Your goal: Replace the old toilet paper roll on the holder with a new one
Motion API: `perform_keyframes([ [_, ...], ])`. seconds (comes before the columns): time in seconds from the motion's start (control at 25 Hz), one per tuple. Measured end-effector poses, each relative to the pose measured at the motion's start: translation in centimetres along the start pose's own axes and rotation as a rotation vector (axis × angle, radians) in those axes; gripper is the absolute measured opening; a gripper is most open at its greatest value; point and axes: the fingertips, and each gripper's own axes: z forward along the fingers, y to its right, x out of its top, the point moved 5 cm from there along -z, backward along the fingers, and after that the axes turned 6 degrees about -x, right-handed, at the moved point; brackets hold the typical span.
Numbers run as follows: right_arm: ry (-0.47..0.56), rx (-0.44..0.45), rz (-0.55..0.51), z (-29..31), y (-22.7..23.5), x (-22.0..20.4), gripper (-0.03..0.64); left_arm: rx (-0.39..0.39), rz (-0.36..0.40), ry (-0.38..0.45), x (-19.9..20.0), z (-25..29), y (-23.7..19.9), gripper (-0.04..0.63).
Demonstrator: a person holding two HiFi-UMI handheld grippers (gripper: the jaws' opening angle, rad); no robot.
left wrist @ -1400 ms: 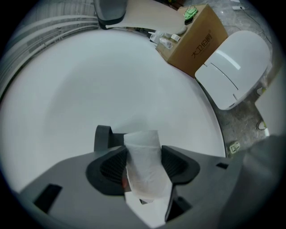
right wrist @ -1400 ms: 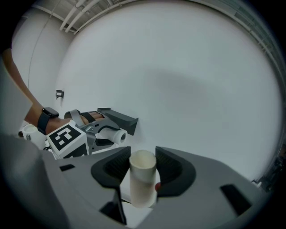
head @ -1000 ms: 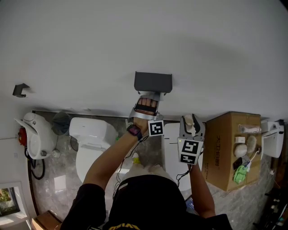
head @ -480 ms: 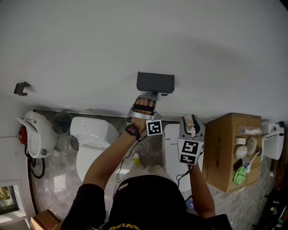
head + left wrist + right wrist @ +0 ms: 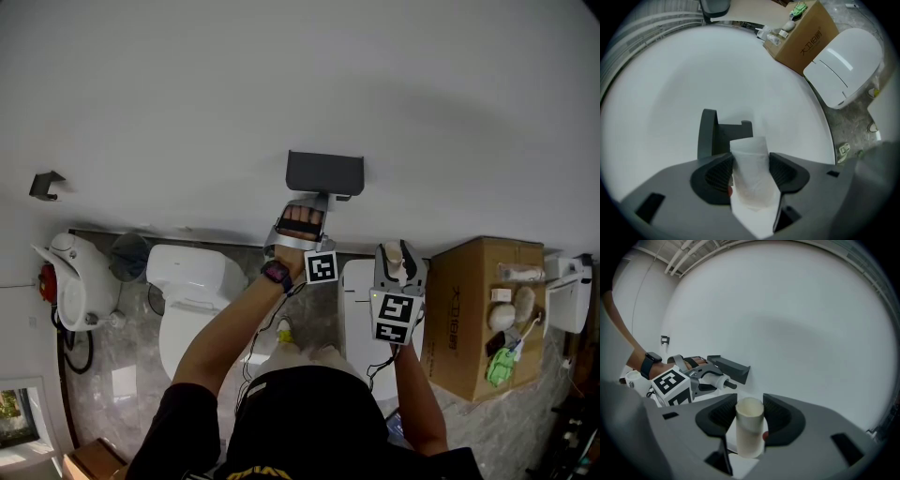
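Left gripper (image 5: 750, 161) is closed on the new roll (image 5: 752, 187), pads pressing both its sides. It is held up against the holder (image 5: 710, 136) on the wall (image 5: 281, 84). Right gripper (image 5: 750, 416) is clamped on the old tube (image 5: 749, 432) and held low, well apart from the holder.

Step in hand, as judged: seating the new roll on the holder's bar.
- Keep the roll's bore in line with the bar, and slide it along rather than push it at the wall.
- Hold the squeeze light. The roll already looks pinched narrow at the pads, and a crushed core would bind on the bar.
- Do not release until the roll sits under the cover.
- Keep the right gripper clear of the working side.

The right gripper view shows a dark rod end (image 5: 731, 386) beyond the roll's far face. Whether it passes through the core cannot be confirmed.

Materials, largest first:
- Wall: plain white, smooth and matt.
- Holder: dark grey and rigid. It has a flat hood, a side plate and a thin bar with an upturned tip.
- New roll: white, soft paper with a faint texture, yielding under the grip.
- Old tube: pale cardboard, a hollow, thin-walled cylinder, bare of paper. It is stiff but easily dented.
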Motion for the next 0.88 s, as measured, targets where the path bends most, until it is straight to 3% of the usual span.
perform_keyframes([
  [0.44, -0.002, -0.004, -0.002, -0.2, -0.1, -0.1, 0.17, 0.006, 0.005, -0.004, -0.1, 0.0, 0.1, 0.259],
  [0.56, -0.004, -0.003, -0.001, -0.3, -0.1, -0.1, 0.17, 0.007, 0.0, -0.007, -0.3, -0.1, 0.1, 0.29],
  [0.88, 0.002, -0.001, 0.001, -0.6, -0.2, -0.2, 0.17, -0.006, -0.063, -0.011, -1.3, -1.4, 0.5, 0.305],
])
